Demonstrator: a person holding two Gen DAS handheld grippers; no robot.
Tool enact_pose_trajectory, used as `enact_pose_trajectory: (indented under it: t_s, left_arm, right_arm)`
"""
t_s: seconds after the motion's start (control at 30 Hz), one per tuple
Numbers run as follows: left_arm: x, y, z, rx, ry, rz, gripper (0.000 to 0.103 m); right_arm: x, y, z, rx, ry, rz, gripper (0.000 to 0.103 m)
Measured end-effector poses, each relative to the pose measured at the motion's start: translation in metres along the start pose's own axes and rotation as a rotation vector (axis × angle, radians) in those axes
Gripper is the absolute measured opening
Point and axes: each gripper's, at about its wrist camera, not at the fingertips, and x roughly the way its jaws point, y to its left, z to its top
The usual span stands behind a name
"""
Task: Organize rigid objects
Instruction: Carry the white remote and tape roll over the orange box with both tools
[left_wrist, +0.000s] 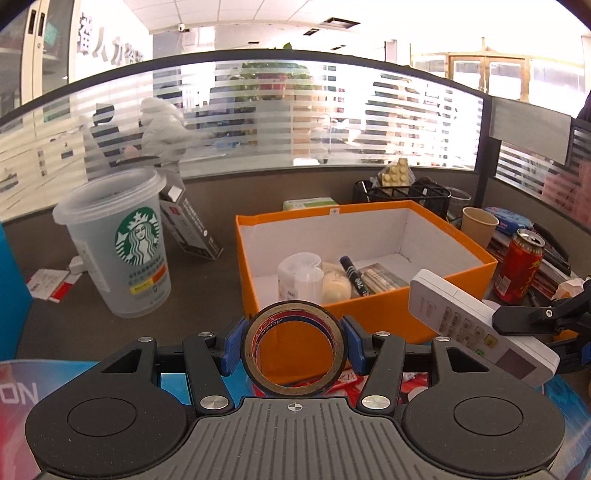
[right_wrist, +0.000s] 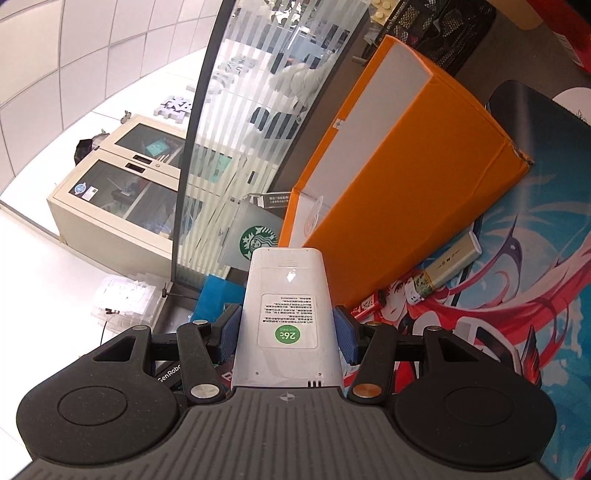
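Observation:
My left gripper (left_wrist: 294, 345) is shut on a brown tape roll (left_wrist: 294, 384), held upright just in front of the orange box (left_wrist: 373, 317). The box holds a clear tape dispenser (left_wrist: 299, 275), a marker (left_wrist: 354, 275) and other small items. My right gripper (right_wrist: 287, 334) is shut on a white remote control (right_wrist: 288, 317), its back side up. In the left wrist view the remote (left_wrist: 476, 325) hangs at the box's front right corner. The right wrist view is tilted and shows the orange box's side (right_wrist: 406, 177).
A Starbucks cup (left_wrist: 122, 243) stands left of the box. A red can (left_wrist: 519, 269), a paper cup (left_wrist: 479, 223) and a black mesh organizer (left_wrist: 402, 195) are to the right. A gold-white lighter-like stick (right_wrist: 443, 269) lies on the printed desk mat (right_wrist: 517, 240).

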Motion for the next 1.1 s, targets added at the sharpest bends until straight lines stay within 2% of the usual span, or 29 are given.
enact_pose_trajectory:
  t_s: [0.5,0.83,1.1]
  left_arm:
    - [0.026,-0.007,0.029,-0.001,0.001,-0.01,0.053]
    - [0.045,-0.009,0.037,-0.011,0.026,-0.033,0.053]
    - [0.052,-0.009,0.04,-0.014,0.035,-0.04,0.053]
  right_arm:
    - [-0.003,-0.005,0.02,0.022,-0.045,0.01,0.05]
    - [-0.01,-0.009,0.038,0.024,-0.081,0.009,0.05]
    - [-0.012,-0.011,0.04,0.03,-0.092,0.001,0.05]
